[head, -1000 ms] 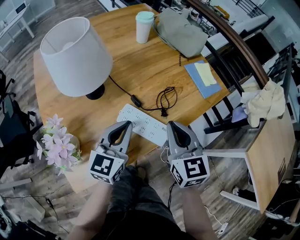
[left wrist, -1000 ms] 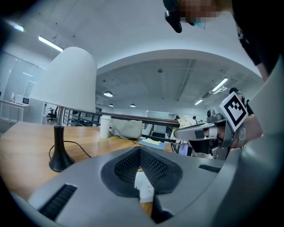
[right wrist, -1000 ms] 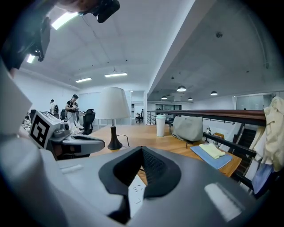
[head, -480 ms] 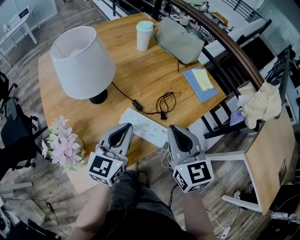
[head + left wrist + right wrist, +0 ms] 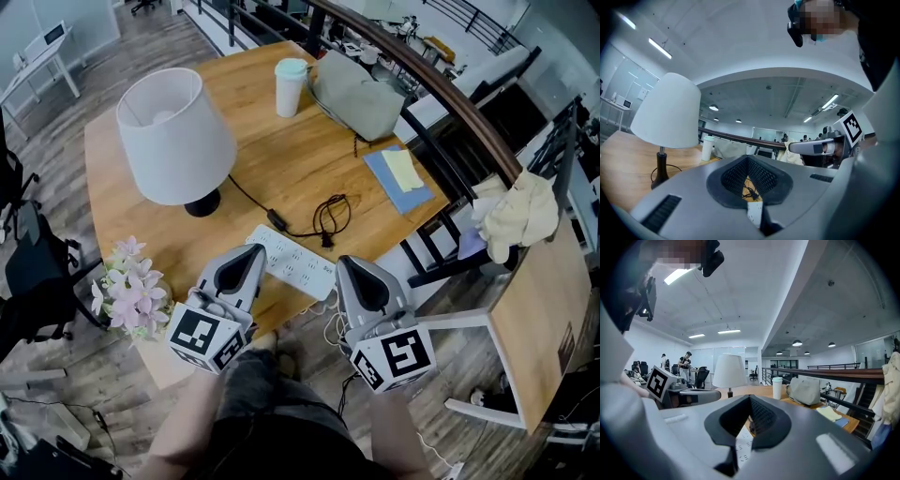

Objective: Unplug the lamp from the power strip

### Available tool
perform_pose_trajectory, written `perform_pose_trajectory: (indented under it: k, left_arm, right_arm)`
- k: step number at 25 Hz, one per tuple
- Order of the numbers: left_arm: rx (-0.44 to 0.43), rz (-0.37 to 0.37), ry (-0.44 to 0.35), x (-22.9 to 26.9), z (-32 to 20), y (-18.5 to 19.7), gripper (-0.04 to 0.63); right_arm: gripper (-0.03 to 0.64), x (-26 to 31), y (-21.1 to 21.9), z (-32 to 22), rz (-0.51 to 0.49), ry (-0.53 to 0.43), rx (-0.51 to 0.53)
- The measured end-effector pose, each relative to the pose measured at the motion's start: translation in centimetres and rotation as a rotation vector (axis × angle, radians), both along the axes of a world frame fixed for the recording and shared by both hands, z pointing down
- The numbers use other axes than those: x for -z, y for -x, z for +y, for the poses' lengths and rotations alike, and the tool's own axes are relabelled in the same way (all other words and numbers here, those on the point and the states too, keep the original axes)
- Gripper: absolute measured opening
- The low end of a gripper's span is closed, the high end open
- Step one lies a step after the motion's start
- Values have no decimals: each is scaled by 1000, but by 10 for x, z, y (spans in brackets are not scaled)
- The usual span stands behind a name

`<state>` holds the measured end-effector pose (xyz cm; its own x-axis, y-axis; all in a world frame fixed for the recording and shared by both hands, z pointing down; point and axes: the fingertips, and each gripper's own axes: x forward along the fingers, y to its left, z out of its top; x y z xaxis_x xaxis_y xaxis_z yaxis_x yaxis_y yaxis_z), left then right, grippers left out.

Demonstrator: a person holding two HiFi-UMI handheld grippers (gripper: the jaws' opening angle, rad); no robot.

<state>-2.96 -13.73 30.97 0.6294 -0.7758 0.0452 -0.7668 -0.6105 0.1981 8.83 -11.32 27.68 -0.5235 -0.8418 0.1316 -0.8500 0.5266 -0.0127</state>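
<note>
The lamp, with a white shade on a black base, stands at the table's left. Its black cord runs right and ends in a loose coil with the plug. The plug lies on the wood just beyond the white power strip, in none of its sockets. My left gripper is shut and empty, its tip over the strip's left end. The right gripper, also shut and empty, hovers off the strip's right end at the table's near edge. In the gripper views the strip shows below the closed jaws.
A lidded paper cup and a grey bag sit at the far side of the table. A blue notebook with a yellow pad lies at the right. Pink flowers stand at the near left corner. A chair with a cloth is to the right.
The head view has swung, so the table sits a little differently in frame. Both grippers stay shut near the strip. Plug, cord and strip have not moved on the table.
</note>
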Motion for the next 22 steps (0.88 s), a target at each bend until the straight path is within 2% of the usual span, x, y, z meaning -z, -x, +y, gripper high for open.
perform_pose_trajectory:
  k: [11, 22]
  left_arm:
    - [-12, 22, -38, 28, 0, 2, -3]
    - [-23, 43, -21, 27, -6, 1, -3]
  right_arm:
    - [8, 13, 10, 1, 8, -21, 48]
    - [8, 13, 12, -1, -11, -8, 71]
